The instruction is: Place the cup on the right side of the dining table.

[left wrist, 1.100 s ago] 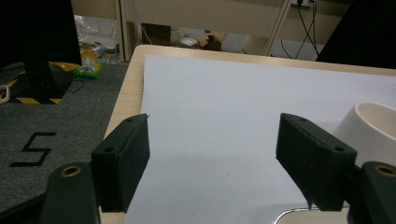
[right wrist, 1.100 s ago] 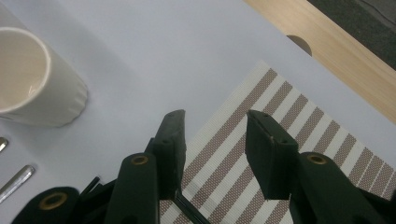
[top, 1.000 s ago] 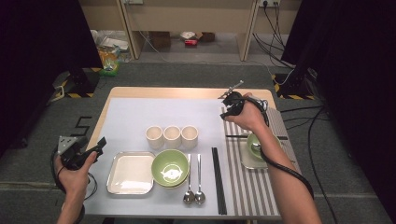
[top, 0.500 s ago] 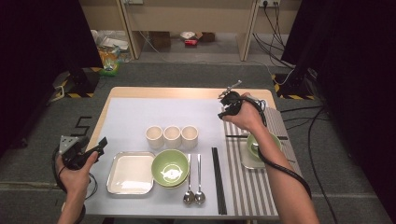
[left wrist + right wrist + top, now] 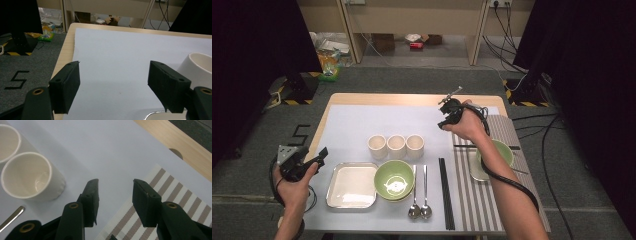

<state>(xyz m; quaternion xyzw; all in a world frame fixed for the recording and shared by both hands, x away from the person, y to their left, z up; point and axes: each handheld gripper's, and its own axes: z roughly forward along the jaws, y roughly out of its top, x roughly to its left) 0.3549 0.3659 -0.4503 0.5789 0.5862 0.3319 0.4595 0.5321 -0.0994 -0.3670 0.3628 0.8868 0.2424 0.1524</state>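
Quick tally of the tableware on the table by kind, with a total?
Cups: 3
Green bowls: 2
Plates: 2
Spoons: 2
Chopstick pairs: 2
Striped mat: 1
Total: 12. The right bowl, plate and far chopsticks are partly hidden by the forearm.

Lab-style recording space: black curtains (image 5: 252,60) at both sides, hazard-taped stand bases (image 5: 294,90) on grey carpet (image 5: 412,80), loose cables (image 5: 507,25), wall sockets, cardboard clutter beneath a bench (image 5: 412,15).
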